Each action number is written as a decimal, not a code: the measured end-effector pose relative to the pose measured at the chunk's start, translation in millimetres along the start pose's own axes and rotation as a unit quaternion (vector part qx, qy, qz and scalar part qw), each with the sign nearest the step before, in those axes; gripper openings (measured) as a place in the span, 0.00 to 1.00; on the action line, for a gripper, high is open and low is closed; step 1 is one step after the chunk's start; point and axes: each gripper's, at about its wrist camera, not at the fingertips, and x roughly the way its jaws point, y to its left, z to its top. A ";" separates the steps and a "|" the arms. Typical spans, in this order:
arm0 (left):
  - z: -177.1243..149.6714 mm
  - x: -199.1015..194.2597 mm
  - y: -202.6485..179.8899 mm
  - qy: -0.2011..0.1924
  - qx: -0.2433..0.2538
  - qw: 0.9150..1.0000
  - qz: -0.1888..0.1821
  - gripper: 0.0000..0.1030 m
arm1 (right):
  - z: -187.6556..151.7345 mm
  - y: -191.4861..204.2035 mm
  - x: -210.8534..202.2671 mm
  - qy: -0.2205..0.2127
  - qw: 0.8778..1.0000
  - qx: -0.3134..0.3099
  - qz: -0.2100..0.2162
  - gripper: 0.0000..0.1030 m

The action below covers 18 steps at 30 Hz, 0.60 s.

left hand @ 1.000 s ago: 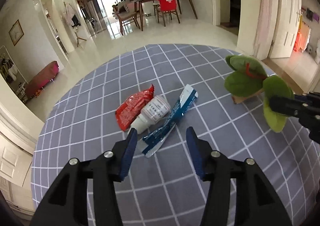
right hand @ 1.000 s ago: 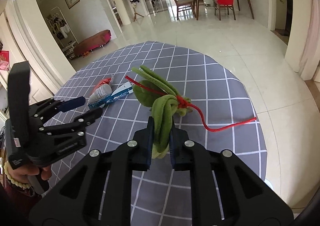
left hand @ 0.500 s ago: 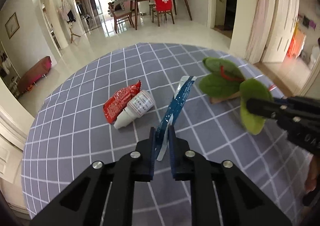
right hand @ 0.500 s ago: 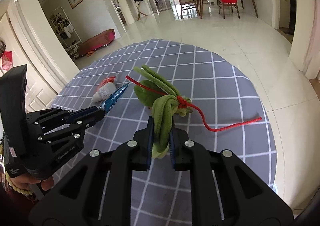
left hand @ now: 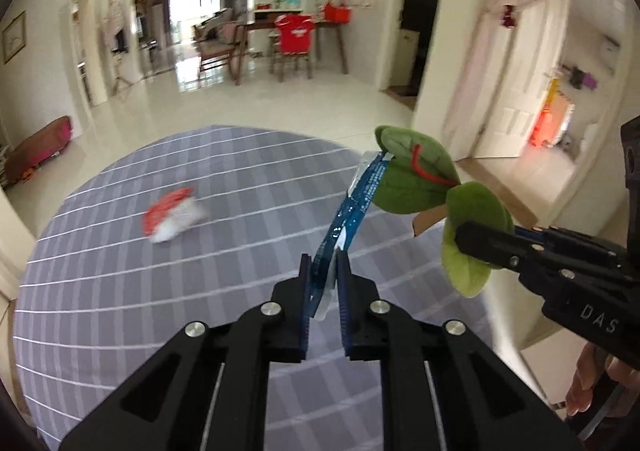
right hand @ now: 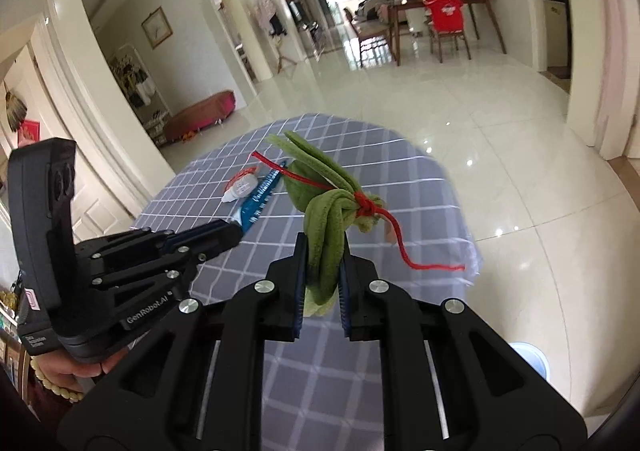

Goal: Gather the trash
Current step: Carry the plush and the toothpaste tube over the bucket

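So far two pieces are in hand: the left tool is clenched on the blue wrapper, the right tool on the green leaf bundle, both lifted above the desk; the red packet and small white bottle remain there, uncollected.

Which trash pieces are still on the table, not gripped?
The red wrapper and small white bottle, lying together on the checked tablecloth. The blue wrapper and green leaf bundle are held.
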 end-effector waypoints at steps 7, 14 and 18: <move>-13.2 2.0 -89.7 0.001 0.030 0.997 -0.069 0.11 | -37.4 -57.6 -89.0 -0.038 0.998 0.025 -0.048 0.14; -32.1 32.8 -168.4 0.032 0.053 0.991 -0.121 0.11 | -90.9 -136.5 -133.8 -0.035 0.989 0.092 -0.107 0.14; -44.3 64.8 -196.7 0.062 0.051 0.988 -0.134 0.11 | -115.1 -173.4 -136.5 -0.023 0.984 0.145 -0.103 0.14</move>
